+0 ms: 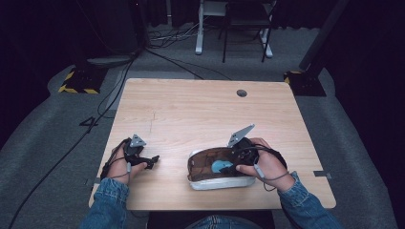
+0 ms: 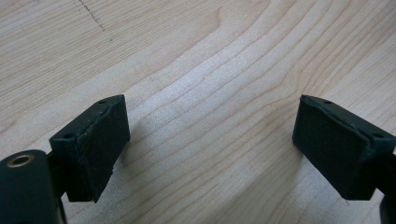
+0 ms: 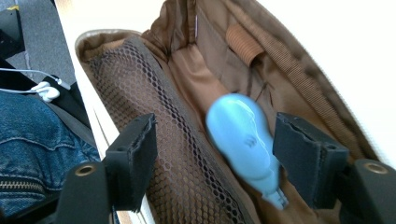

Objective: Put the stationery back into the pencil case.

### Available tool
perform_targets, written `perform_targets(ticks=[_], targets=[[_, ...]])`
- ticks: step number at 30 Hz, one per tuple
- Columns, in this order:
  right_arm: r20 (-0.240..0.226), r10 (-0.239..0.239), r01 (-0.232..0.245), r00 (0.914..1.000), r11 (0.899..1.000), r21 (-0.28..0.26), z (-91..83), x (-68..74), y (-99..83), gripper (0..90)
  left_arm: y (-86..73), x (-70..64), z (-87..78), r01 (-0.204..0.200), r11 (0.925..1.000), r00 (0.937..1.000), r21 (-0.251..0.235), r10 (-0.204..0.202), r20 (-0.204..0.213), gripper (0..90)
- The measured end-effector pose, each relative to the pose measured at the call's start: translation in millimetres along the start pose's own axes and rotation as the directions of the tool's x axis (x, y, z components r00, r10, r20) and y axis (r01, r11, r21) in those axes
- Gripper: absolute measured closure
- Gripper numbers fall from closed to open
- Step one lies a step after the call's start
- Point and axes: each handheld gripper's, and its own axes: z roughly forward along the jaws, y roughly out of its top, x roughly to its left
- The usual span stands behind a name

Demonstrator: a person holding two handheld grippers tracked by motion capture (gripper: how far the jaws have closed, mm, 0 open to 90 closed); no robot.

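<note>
A white pouch [image 1: 215,183] with a brown lining lies open on the table near the front edge. Inside it sits a light blue object [image 1: 220,166], blurred in the right gripper view [image 3: 245,140], next to a brown mesh pocket [image 3: 159,121]. My right gripper [image 1: 229,168] reaches into the pouch from the right; its jaws stand apart [image 3: 215,158], and the blue object lies loose between them, closer to the right pad. My left gripper [image 1: 152,161] rests low over bare wood at the front left, open [image 2: 210,144], with nothing between its pads.
The wooden table [image 1: 191,114] has a round grommet hole [image 1: 241,93] near its far edge. Cables [image 1: 110,95] run across the grey floor on the left. A white desk frame [image 1: 200,28] and black stands sit beyond the table.
</note>
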Motion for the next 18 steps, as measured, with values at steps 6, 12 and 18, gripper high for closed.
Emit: perform_targets(ticks=[6, 12, 18], targets=[[0.021, 0.001, 0.0, 0.9998, 0.998, -0.057, -18.1, 0.4, -0.1, 31.5, 0.1, 0.1, 0.1, -0.002, 1.0, 1.0, -0.001, 0.002, 0.0, 11.2], [0.057, 0.001, 0.006, 0.9983, 0.992, -0.127, -32.8, -4.7, -2.7, 30.3, 0.1, 0.1, 0.1, -0.002, 1.0, 1.0, 0.0, 0.002, 0.0, 11.2], [0.107, 0.017, 0.004, 0.9942, 0.982, -0.191, -46.9, -14.6, -8.0, 27.9, 0.1, 0.1, 0.1, -0.001, 1.0, 1.0, -0.001, 0.001, 0.0, 11.2]])
